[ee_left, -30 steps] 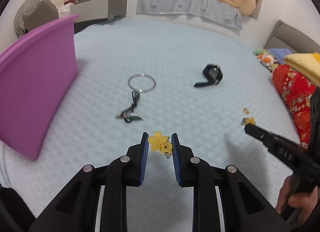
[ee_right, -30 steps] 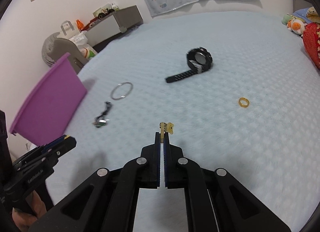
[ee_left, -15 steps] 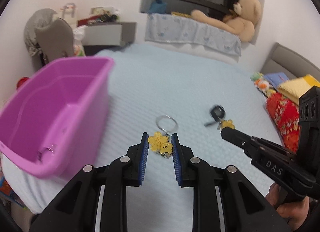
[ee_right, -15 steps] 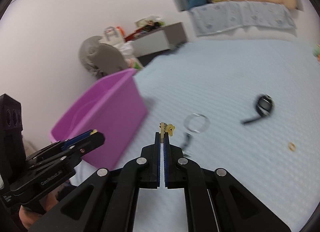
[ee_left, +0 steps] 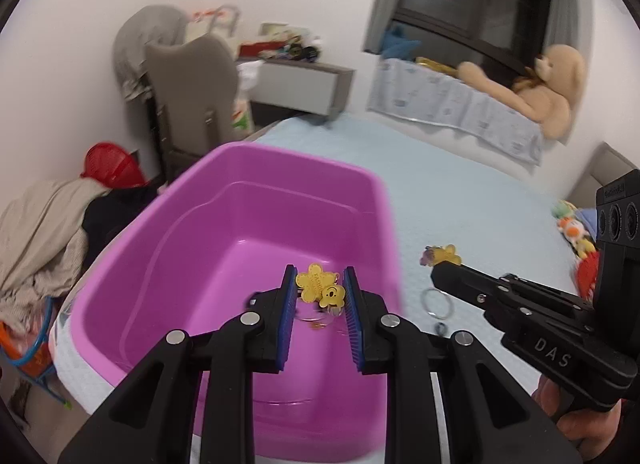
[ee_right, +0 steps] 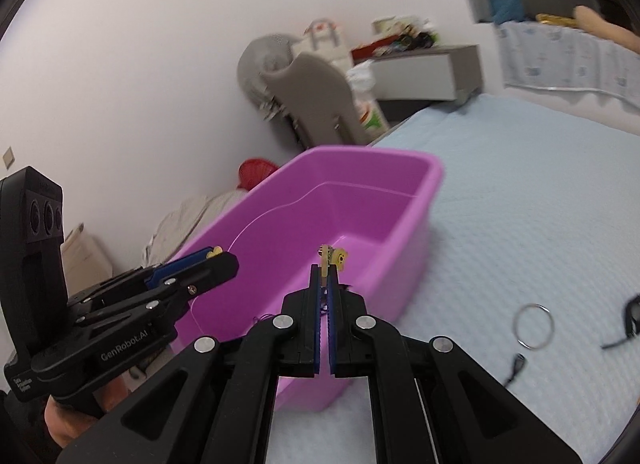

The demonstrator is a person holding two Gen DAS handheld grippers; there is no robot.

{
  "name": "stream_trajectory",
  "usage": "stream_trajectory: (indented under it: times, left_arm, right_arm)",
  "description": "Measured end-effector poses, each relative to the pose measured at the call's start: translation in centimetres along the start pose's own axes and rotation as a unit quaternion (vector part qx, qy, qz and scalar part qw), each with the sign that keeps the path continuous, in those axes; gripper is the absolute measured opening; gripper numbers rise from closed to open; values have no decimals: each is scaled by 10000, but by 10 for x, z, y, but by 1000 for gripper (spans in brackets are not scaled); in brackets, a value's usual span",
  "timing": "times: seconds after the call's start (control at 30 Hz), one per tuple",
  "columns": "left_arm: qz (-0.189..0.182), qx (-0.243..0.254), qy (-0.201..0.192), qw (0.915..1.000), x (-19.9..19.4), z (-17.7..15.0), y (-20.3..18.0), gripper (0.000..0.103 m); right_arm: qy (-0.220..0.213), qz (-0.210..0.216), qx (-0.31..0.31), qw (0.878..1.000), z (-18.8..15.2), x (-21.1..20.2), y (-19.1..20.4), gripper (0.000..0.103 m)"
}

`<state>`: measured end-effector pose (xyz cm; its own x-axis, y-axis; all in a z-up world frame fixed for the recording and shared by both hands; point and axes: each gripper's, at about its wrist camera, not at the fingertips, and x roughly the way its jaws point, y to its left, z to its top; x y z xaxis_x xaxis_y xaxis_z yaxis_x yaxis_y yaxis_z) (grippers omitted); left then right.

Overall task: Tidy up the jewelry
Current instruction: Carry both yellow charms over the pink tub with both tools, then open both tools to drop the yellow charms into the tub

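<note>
Two hand-held claws hover over a purple plastic bin (ee_left: 224, 232) that sits at the edge of a pale blue bed (ee_left: 472, 200). The left claw (ee_left: 318, 290) is narrowed on a yellow flower-shaped charm (ee_left: 320, 287) with a small bear face, held between its blue pads above the bin's interior. The right claw (ee_right: 325, 284) is pinched almost fully together on a second yellow bear charm (ee_right: 334, 257), which pokes up beyond its tips, just short of the bin's near wall. Beyond and to the right of that claw, a metal ring (ee_right: 534, 326) and a dark cord lie on the bed. Judging from this, the charms are light and barely gripped; releasing too early could drop the right one outside the bin. The charm's card reads "FASHION"; the claw bodies read "DAS" and "GenRobot.AI".
</note>
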<state>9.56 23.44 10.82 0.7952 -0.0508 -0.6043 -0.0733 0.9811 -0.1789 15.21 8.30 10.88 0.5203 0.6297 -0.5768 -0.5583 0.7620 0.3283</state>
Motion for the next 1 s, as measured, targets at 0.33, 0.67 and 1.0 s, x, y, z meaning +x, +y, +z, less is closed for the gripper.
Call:
stream_trajectory:
  times: [0.33,0.67,1.0]
  left_arm:
    - [284,-366,677,9966,46,7,58,23]
    - [601,-414,1157,9906,66,-4,71,65]
    - [827,-539,991,9902,52,-5,82,79]
  right_arm:
    - [952,-8,-220,9952,22,84,25,3]
    - [1254,-437,-332,9906,28,117,26,12]
    - [1153,-602,-418,9906,25,110,25,41]
